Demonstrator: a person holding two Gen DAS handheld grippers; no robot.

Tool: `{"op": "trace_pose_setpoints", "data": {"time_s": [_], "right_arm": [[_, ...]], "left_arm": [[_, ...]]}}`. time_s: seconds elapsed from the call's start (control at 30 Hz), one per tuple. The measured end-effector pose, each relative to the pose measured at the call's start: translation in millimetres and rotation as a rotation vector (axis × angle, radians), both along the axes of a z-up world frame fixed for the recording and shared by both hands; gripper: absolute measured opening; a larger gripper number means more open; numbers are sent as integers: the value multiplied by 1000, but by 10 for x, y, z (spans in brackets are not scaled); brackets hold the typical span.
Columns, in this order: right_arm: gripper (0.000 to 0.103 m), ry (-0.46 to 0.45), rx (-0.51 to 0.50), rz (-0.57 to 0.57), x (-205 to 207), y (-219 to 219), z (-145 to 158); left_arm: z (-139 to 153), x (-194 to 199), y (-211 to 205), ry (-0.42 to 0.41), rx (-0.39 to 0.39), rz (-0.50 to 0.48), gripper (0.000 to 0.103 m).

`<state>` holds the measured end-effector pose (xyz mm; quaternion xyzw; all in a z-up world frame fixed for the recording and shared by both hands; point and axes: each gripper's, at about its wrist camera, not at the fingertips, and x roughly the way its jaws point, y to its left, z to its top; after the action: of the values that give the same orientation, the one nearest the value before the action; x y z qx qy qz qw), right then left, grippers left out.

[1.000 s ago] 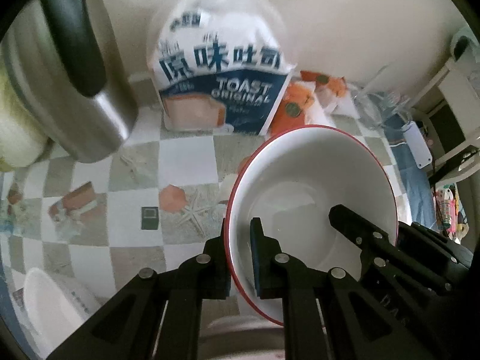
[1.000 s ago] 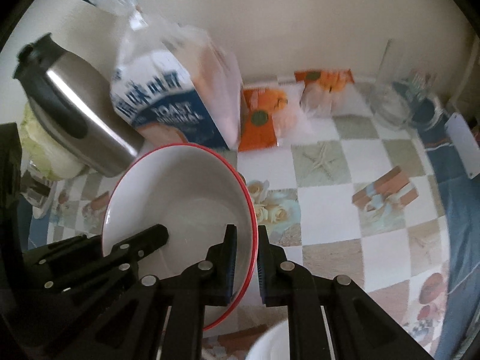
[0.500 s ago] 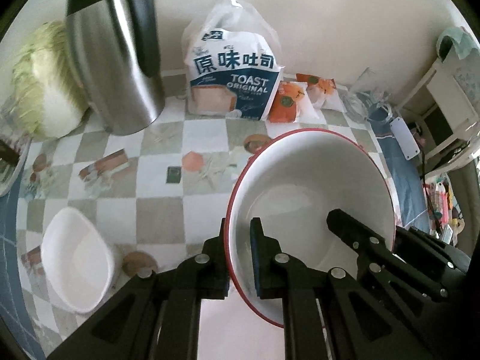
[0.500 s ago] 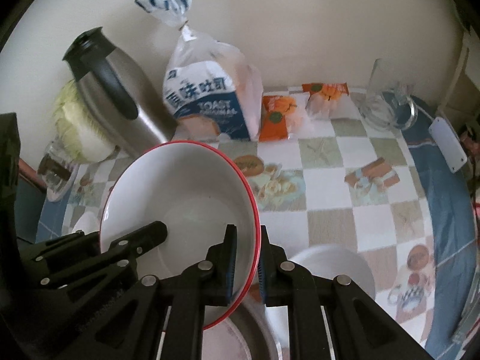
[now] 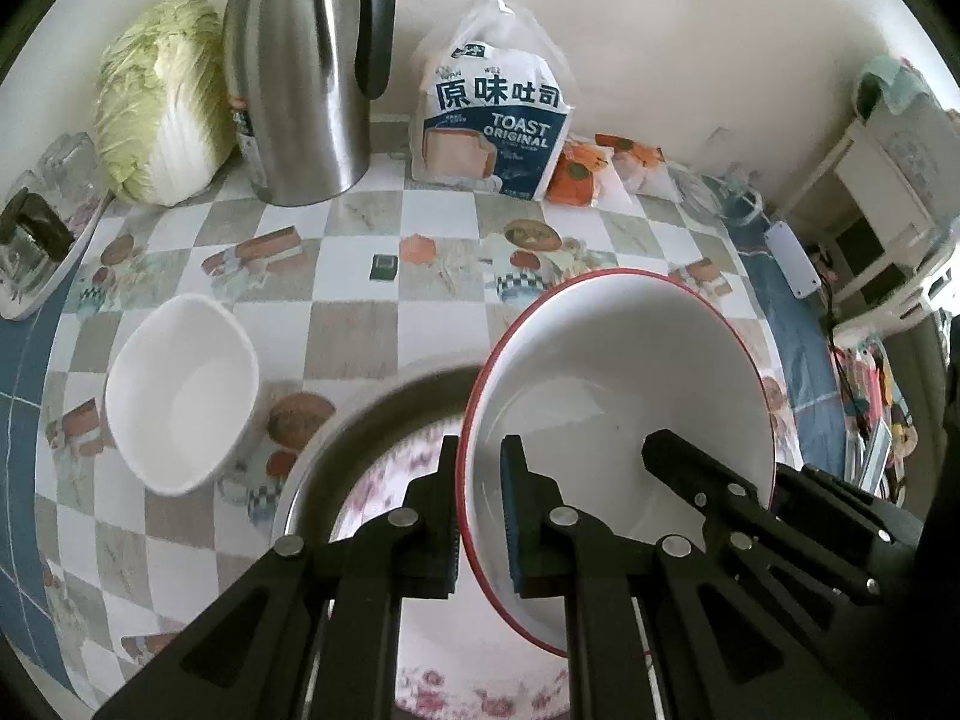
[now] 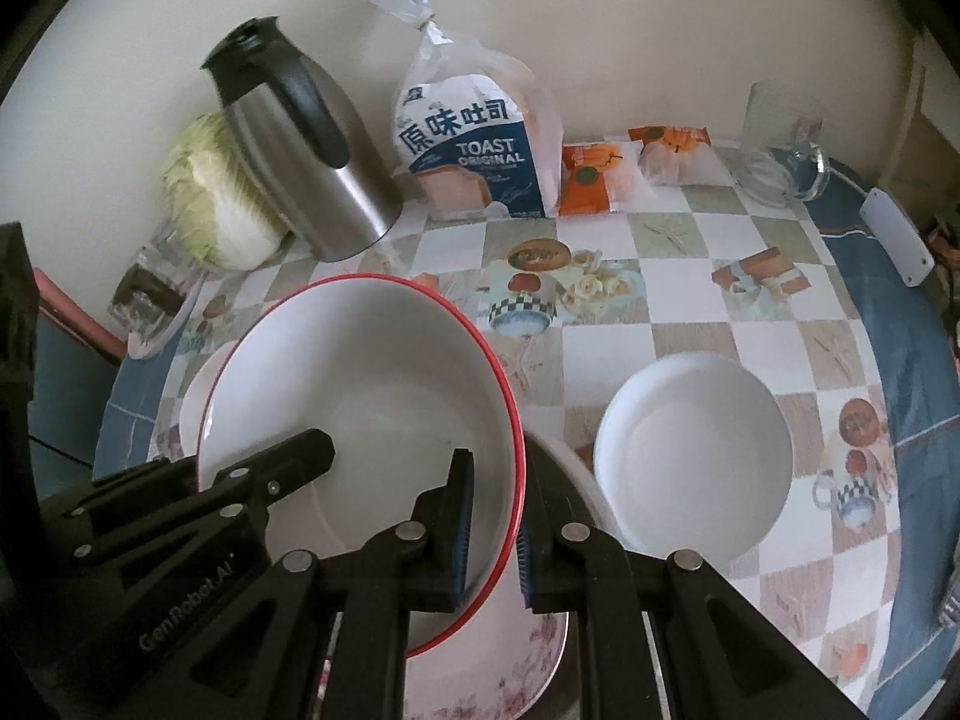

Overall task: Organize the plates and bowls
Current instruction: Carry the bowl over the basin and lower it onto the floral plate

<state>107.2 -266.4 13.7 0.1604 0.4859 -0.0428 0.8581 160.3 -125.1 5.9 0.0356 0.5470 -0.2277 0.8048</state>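
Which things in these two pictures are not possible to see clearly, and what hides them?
- Flowered plate, left wrist view: mostly hidden by the red-rimmed bowl and left tool; its near part leaves the frame.
- Square white bowl, right wrist view: only a sliver shows behind the red-rimmed bowl.
- Glasses on the tray, left wrist view: at the edge, distorted.
- Small print on the toast bag: too small.

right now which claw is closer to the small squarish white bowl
Left. The left claw grips the red-rimmed bowl on the rim nearest the squarish white bowl; the right claw grips the opposite rim, beside the round white bowl.
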Motion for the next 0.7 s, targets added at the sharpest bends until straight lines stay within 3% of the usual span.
{"op": "trace_pose_setpoints", "data": {"time_s": [0.33,0.7], "right_arm": [[14,-35,14,-17,-367,234,-13],[14,-22,23,-42,-515,357,-128]], "left_arm": [[-50,-343,286,-3,-45,33,11],[-175,-430,438,21,-78,44,11]]}}
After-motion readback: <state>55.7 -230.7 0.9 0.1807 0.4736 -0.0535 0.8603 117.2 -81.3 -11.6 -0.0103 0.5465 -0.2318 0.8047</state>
